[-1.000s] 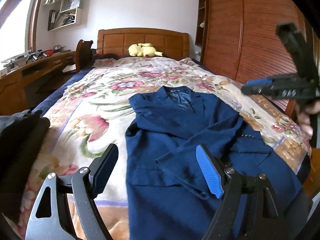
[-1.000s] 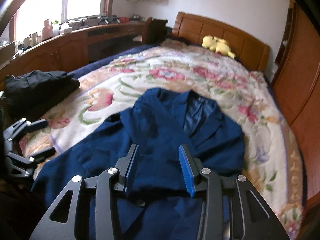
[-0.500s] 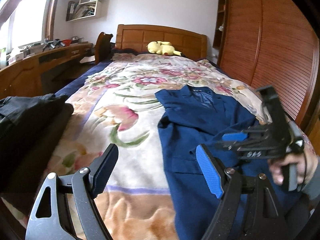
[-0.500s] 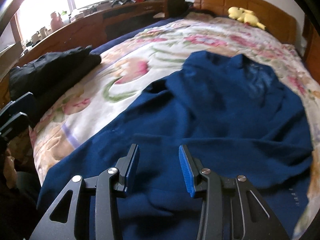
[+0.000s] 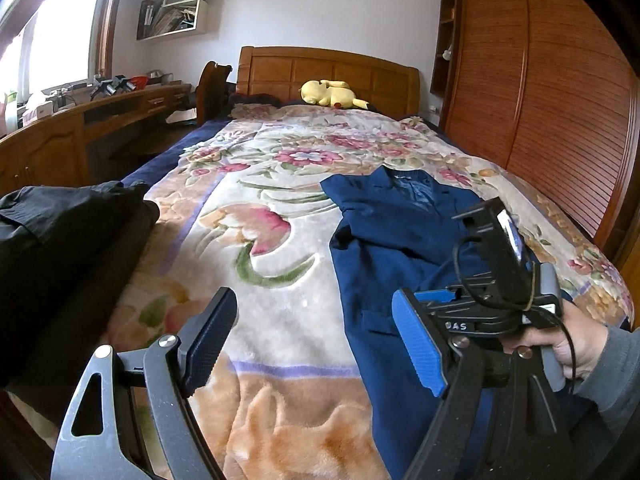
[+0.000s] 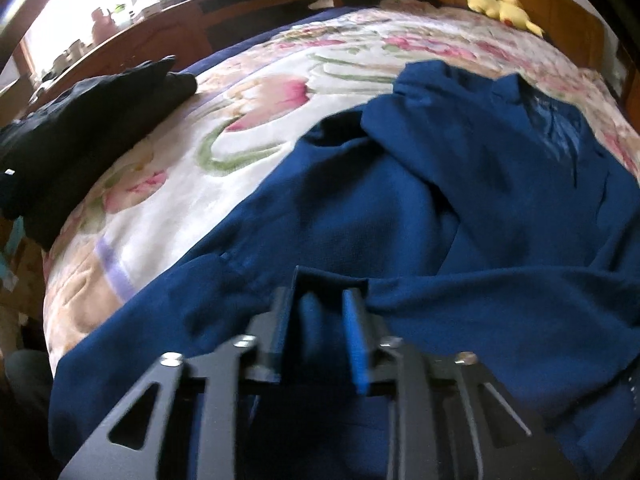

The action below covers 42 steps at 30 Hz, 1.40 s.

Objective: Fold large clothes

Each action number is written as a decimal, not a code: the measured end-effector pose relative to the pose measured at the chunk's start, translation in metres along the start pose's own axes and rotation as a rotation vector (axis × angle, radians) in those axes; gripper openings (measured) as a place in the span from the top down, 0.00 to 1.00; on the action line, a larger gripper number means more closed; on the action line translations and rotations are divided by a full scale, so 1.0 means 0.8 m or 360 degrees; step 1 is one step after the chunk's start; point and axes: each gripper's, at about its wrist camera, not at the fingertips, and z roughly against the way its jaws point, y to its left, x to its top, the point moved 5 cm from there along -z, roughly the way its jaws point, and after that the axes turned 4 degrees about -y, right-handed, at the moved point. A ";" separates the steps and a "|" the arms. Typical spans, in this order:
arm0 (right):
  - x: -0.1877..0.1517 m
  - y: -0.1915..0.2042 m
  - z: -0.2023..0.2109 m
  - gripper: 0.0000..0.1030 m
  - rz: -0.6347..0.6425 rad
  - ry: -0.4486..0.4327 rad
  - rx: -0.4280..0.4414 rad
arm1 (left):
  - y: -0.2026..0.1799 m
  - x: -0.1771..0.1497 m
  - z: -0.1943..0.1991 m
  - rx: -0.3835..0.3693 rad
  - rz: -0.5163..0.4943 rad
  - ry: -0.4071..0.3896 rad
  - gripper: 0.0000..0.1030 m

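A dark blue suit jacket (image 5: 400, 240) lies face up on the floral blanket (image 5: 260, 220), collar toward the headboard, one sleeve folded across its front. My right gripper (image 6: 320, 320) is low over the jacket (image 6: 440, 200) near its hem; its jaws are closing, with a fold of the blue cloth pinched between the pads. A hand (image 5: 560, 344) holds that gripper at the jacket's lower right. My left gripper (image 5: 316, 336) stands open and empty above the blanket, just left of the jacket's edge.
A black garment (image 5: 60, 240) is piled at the bed's left side. A yellow plush toy (image 5: 328, 94) rests by the wooden headboard. A wooden desk (image 5: 80, 128) runs along the left and a slatted wardrobe (image 5: 560, 100) along the right.
The right gripper dropped from above the jacket's chest down to its lower front, and its jaws narrowed onto the cloth. The left gripper drifted left, so the jacket now sits further right in its view.
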 end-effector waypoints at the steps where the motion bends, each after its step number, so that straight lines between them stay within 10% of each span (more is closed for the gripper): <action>1: 0.001 -0.003 0.005 0.91 -0.0002 -0.0029 -0.0015 | -0.001 0.000 0.000 -0.0002 -0.0002 0.0001 0.22; 15: -0.088 -0.029 0.170 0.94 -0.0100 -0.0445 -0.0133 | -0.043 0.006 -0.008 -0.0079 -0.0077 0.0002 0.22; 26: -0.218 -0.048 0.202 0.95 -0.0249 -0.0343 -0.0244 | -0.113 -0.013 -0.021 -0.0203 -0.0238 0.0077 0.22; 35: -0.219 -0.042 0.231 0.94 -0.0249 -0.0390 -0.0279 | -0.174 -0.027 -0.040 -0.0320 -0.0335 0.0162 0.22; 42: -0.224 -0.053 0.221 0.75 -0.0219 -0.0361 -0.0498 | -0.226 -0.048 -0.051 -0.0438 -0.0420 0.0238 0.22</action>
